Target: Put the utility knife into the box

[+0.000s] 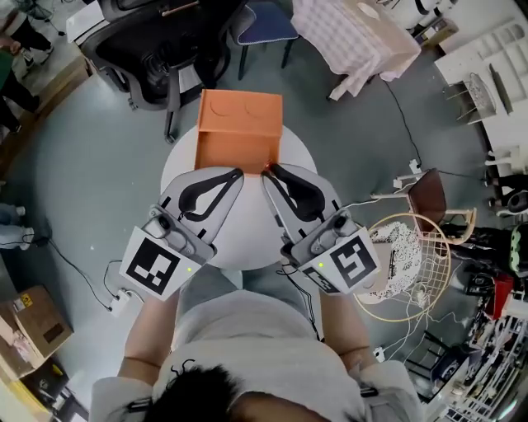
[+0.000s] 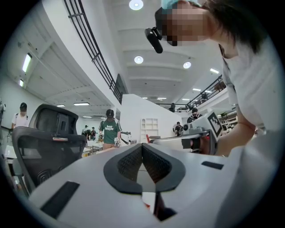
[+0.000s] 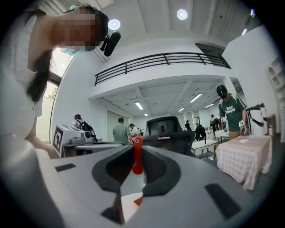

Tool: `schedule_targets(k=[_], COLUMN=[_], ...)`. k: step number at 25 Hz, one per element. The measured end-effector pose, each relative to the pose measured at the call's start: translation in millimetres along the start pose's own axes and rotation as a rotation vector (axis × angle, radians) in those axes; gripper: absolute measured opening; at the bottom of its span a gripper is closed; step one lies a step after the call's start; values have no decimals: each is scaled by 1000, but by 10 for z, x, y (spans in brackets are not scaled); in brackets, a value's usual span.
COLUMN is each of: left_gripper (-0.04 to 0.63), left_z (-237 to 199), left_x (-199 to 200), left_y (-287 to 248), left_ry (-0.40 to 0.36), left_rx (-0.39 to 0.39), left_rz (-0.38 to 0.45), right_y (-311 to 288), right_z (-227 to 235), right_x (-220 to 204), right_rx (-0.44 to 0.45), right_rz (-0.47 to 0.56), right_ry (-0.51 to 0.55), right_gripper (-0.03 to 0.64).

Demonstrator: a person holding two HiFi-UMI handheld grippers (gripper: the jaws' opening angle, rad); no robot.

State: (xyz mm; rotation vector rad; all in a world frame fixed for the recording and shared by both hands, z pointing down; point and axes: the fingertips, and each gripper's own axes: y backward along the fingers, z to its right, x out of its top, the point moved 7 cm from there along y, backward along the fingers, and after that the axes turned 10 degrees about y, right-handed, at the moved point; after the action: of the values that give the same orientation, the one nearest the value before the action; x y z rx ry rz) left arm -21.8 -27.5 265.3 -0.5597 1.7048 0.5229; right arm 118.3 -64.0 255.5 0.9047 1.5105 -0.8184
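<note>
An open orange box [image 1: 239, 132] lies on the round white table [image 1: 177, 165], its far end hanging past the table's rim. Both grippers hover side by side over the table, tips at the box's near edge. My right gripper [image 1: 269, 171] is shut on a red utility knife [image 3: 137, 156], which stands upright between its jaws in the right gripper view; in the head view only a red speck of the knife [image 1: 266, 169] shows at the tips. My left gripper [image 1: 238, 174] is shut, its black pads [image 2: 133, 162] meeting at the tips with nothing between them.
A black office chair [image 1: 157, 41] stands behind the table at left, and a blue chair [image 1: 264, 25] behind the box. A cloth-covered table [image 1: 355, 37] is at back right. A wire basket stool [image 1: 408, 264] stands close on the right. Cables and a cardboard box [image 1: 33, 317] lie on the floor.
</note>
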Motion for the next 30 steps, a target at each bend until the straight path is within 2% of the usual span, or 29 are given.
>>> schedule_targets(k=[9,20,30], left_gripper=[9,9,9], left_z=[72,153,41], left_x=[-156,-274,-345], left_y=[-147,-25,63], left_ry=[-1,6,22], left_rx=[182,385,470], left_rz=[38,60,67], right_y=[-53,-310,-728], right_z=[353,564,610], right_x=[-276,-666,-1297], right_rx=[166,317,404], right_rz=[-14,-81,-244], right_ry=[-8,9,45], right_gripper=[58,58,58])
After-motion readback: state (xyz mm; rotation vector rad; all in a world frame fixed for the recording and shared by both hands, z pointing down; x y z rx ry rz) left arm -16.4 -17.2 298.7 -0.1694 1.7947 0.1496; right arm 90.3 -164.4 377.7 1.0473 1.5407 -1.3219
